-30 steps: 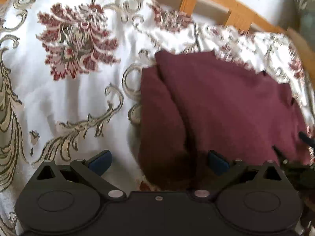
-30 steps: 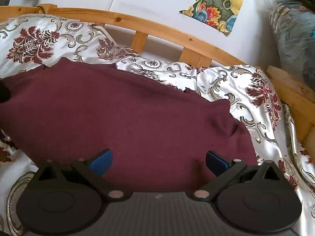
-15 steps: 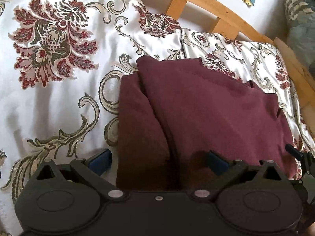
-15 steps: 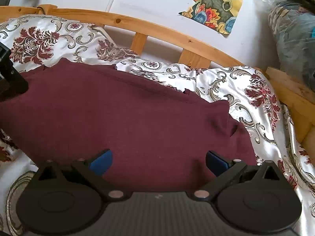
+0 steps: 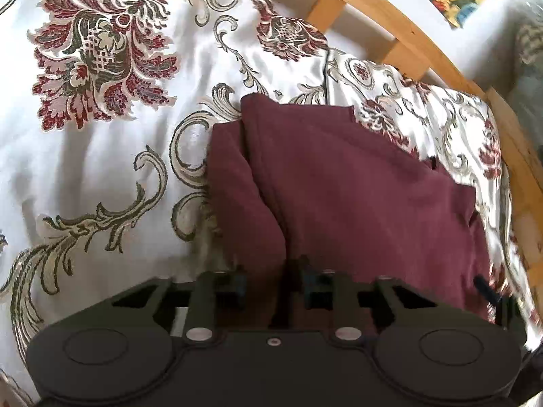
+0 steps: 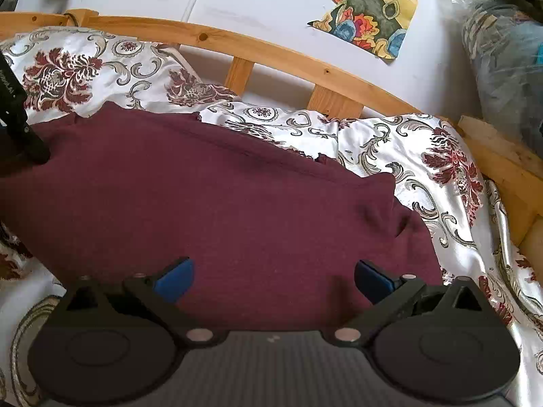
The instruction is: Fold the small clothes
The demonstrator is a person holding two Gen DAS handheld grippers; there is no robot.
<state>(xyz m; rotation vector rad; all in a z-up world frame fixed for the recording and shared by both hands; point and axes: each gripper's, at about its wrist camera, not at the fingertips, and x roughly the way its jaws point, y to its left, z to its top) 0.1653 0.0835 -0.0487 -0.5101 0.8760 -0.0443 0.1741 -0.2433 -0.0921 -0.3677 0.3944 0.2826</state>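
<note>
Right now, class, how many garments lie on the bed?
1: the maroon garment lies on the floral bedspread, its near edge between the left gripper fingers. Others may be hidden.

Matt maroon knit garment [image 6: 217, 210] lies on a glossy satin bedspread [image 5: 101, 156] beside a smooth wooden bedframe [image 6: 271, 54].

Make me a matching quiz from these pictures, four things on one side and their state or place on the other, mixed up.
Things:
1. left gripper
2. right gripper
3. maroon garment
4. wooden bed rail

States or places:
A. lying on the patterned bedspread
B. open, above the cloth
C. against the wall, behind the bedding
D. closed on a fold of cloth

Pairs: 1-D, 2-B, 3-A, 4-C
</note>
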